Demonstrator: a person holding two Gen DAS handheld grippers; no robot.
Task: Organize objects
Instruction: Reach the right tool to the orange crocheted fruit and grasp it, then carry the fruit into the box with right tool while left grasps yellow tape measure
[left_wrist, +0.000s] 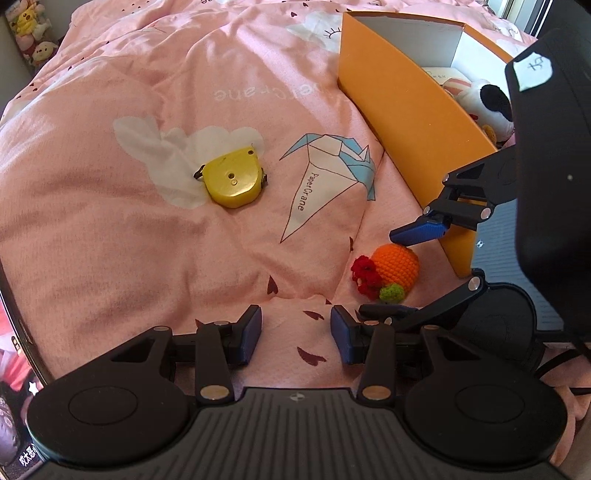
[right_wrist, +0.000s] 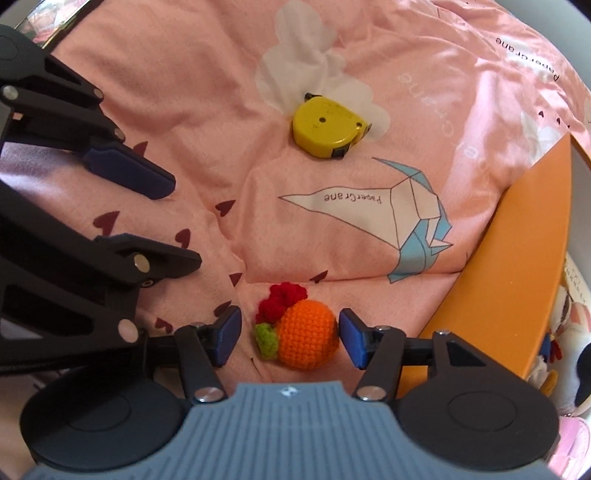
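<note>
A crocheted orange fruit (right_wrist: 308, 339) with a red flower and a green leaf lies on the pink quilt (right_wrist: 184, 92), close to the orange box (right_wrist: 517, 258). My right gripper (right_wrist: 290, 338) points down over it, open, with a blue pad on each side of the fruit; the right pad is almost at the yarn and a gap shows on the left. In the left wrist view the fruit (left_wrist: 397, 267) sits between those same fingers (left_wrist: 417, 232). My left gripper (left_wrist: 295, 332) hovers open just left of the fruit over bare quilt. A yellow tape measure (left_wrist: 232, 179) lies farther off.
The orange box (left_wrist: 406, 110) stands open-topped at the right and holds plush toys (left_wrist: 484, 103). More plush toys (left_wrist: 29, 33) sit on a ledge at the far left. The quilt is soft and creased, with a paper-crane print (left_wrist: 332, 177) between the tape measure and the box.
</note>
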